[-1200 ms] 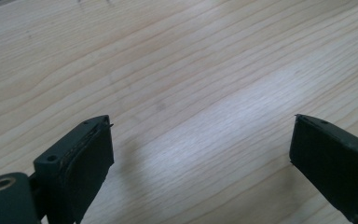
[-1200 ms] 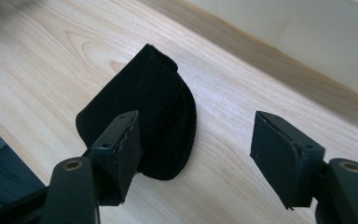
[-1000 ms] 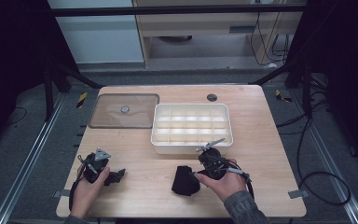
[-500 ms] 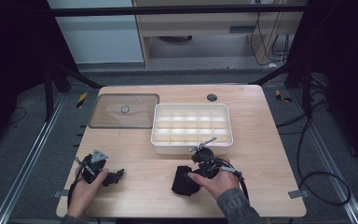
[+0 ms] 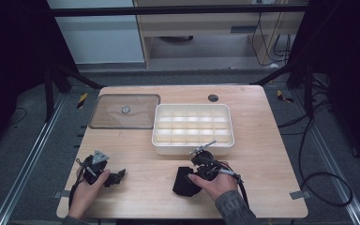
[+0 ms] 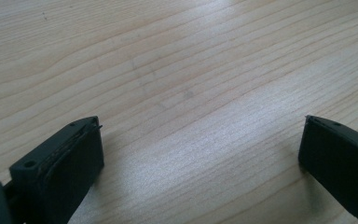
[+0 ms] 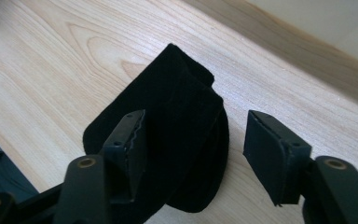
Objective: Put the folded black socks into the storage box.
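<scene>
**Right gripper closing in on the black cloth**

The black cloth lies folded on the table, just in front of the white compartment tray. The right gripper straddles its edge, its jaws just narrowing but not yet pinching; it should go lower to catch every layer. The left gripper rests wide open and empty, well left of the tray. The clear lid sits beside the tray, out of the way.

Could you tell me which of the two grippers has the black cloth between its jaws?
The right gripper: the black cloth lies between its jaws; the left gripper frames bare table.
</scene>
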